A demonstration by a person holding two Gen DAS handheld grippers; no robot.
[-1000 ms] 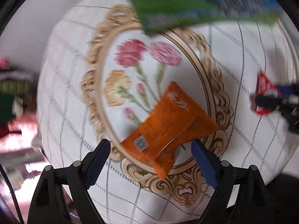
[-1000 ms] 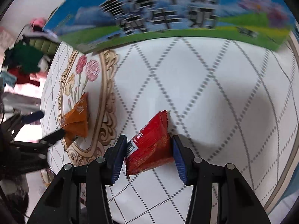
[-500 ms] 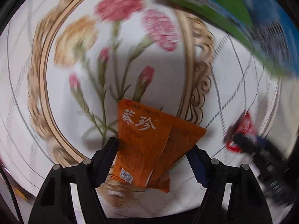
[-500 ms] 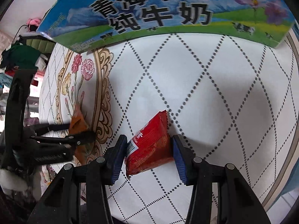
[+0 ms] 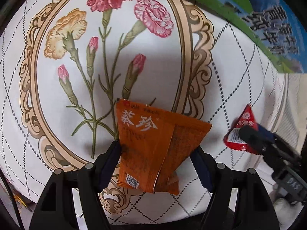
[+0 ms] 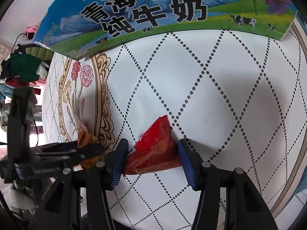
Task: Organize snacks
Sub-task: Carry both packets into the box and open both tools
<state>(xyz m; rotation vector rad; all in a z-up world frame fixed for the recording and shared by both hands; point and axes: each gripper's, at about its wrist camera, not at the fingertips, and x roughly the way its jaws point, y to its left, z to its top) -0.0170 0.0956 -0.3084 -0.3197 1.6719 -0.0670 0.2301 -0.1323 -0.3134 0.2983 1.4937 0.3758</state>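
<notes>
An orange snack packet (image 5: pixel 151 145) lies on the flowered tablecloth, between the fingers of my left gripper (image 5: pixel 156 161); both blue pads press its sides. It also shows in the right wrist view (image 6: pixel 85 138). A red snack packet (image 6: pixel 155 149) lies on the cloth between the fingers of my right gripper (image 6: pixel 152 161), both pads against it. The red packet also shows at the right of the left wrist view (image 5: pixel 241 130).
A blue and green milk carton box (image 6: pixel 153 9) stands at the far side of the table, also in the left wrist view (image 5: pixel 264 19). The table's left edge (image 6: pixel 46 99) drops to a cluttered floor with clothes (image 6: pixel 21 69).
My left gripper moved forward over the orange packet and closed its fingers onto it. My right gripper stayed on the red packet.
</notes>
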